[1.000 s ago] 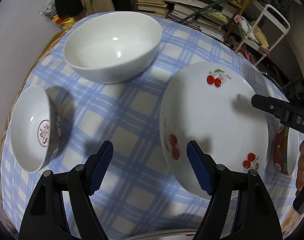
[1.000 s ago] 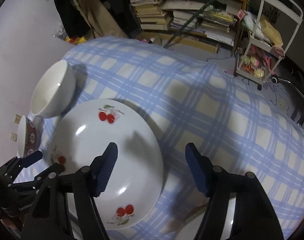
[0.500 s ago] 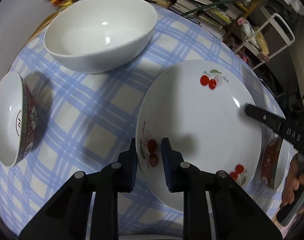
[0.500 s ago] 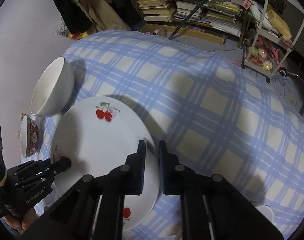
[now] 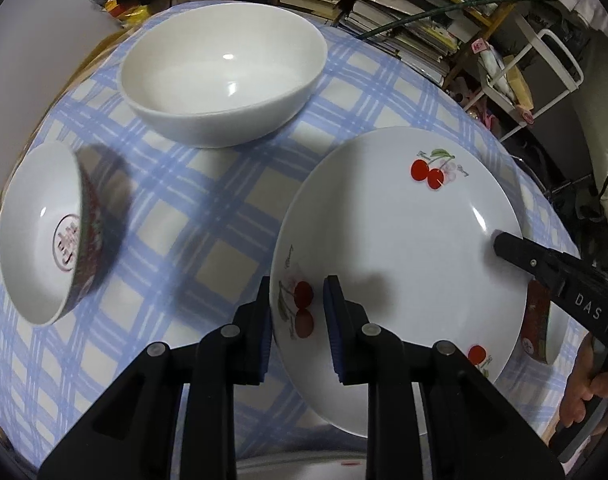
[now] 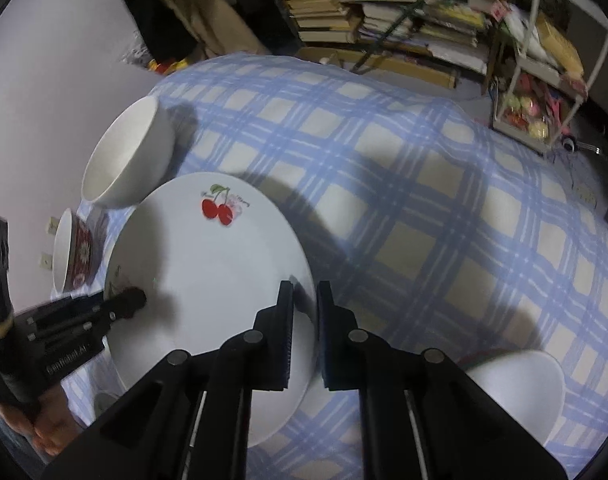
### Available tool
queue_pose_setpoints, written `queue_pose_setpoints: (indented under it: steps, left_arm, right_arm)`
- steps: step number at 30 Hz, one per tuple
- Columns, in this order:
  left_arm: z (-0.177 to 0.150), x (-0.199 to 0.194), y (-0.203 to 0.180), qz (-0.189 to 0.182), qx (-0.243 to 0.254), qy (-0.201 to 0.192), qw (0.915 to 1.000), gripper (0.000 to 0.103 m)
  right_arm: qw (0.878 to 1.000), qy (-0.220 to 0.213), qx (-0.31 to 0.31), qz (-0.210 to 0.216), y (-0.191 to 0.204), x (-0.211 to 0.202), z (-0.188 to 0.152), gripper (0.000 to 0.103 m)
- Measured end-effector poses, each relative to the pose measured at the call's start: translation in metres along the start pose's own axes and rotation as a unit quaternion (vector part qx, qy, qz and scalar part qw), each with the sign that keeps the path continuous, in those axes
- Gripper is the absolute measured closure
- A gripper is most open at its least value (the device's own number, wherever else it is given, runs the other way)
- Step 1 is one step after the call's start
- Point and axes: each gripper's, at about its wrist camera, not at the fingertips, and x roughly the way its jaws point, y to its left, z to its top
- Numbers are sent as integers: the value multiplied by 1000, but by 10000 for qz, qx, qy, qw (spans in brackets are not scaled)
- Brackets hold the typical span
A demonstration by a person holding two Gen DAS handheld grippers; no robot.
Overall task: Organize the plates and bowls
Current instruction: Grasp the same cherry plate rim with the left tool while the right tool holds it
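Note:
A white plate with cherry prints is held off the blue checked tablecloth by both grippers. My left gripper is shut on the plate's left rim. My right gripper is shut on its right rim. A large white bowl stands beyond the plate. A small red-patterned bowl stands to the left. Another red-patterned bowl is partly hidden behind the plate's right edge.
A white bowl sits near the front right in the right wrist view. The rim of another plate shows under my left gripper. Stacked books and a white wire cart stand beyond the table.
Both grippers were open a second ago and closed on opposite rims of the cherry plate. The plate has since risen off the cloth and now sits tilted between them.

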Motion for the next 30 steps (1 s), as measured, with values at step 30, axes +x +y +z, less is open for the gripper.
queue_pose_setpoints:
  steps: [30]
  left_arm:
    - [-107, -113, 55, 122, 32, -341, 9993, 78]
  right_arm:
    - [9955, -648, 149, 671, 78, -85, -104, 91]
